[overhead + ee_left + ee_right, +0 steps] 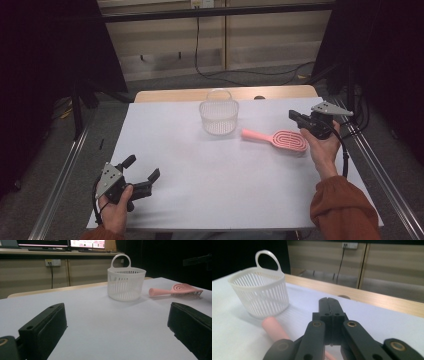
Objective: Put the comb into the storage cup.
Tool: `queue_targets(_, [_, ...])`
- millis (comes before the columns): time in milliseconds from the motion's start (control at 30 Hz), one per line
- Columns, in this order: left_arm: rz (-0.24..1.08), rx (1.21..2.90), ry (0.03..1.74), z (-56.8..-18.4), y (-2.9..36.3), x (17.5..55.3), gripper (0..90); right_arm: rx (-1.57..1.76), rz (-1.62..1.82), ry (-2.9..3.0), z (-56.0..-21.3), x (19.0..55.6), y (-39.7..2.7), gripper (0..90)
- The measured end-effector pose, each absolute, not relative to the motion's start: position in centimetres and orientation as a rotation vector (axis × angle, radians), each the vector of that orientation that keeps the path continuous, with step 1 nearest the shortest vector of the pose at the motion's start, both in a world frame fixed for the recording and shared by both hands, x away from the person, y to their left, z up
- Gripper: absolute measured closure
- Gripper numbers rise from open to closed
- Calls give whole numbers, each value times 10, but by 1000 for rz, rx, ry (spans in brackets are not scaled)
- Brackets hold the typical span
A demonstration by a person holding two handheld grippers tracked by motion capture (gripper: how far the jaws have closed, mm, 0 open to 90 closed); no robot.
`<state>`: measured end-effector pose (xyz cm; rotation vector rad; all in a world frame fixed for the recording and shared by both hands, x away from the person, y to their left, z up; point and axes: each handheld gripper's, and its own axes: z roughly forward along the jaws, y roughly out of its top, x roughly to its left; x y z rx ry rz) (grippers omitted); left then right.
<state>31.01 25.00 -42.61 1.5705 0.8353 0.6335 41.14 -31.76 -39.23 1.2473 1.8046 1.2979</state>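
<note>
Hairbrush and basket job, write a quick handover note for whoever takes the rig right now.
Left tongs: open, holding nothing, resting at the near left of the table.
Right tongs: shut with nothing between them, held above the pink hairbrush at the far right.
Hairbrush lies flat on the table, handle pointing toward the white basket, close to it but apart.
Basket stands upright at the far middle, nothing visible inside.
Done: nothing moved yet.
Left, probably: open the right tongs, grip the hairbrush, put it in the basket.

White table [200, 175] bears basket [218, 116] and pink hairbrush [280, 139].
</note>
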Motion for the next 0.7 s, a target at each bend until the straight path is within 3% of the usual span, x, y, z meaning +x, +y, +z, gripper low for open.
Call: queue_targets(700, [629,1574,833,-426,250,311,22,1416,1000,2074,-401,440,-341,900])
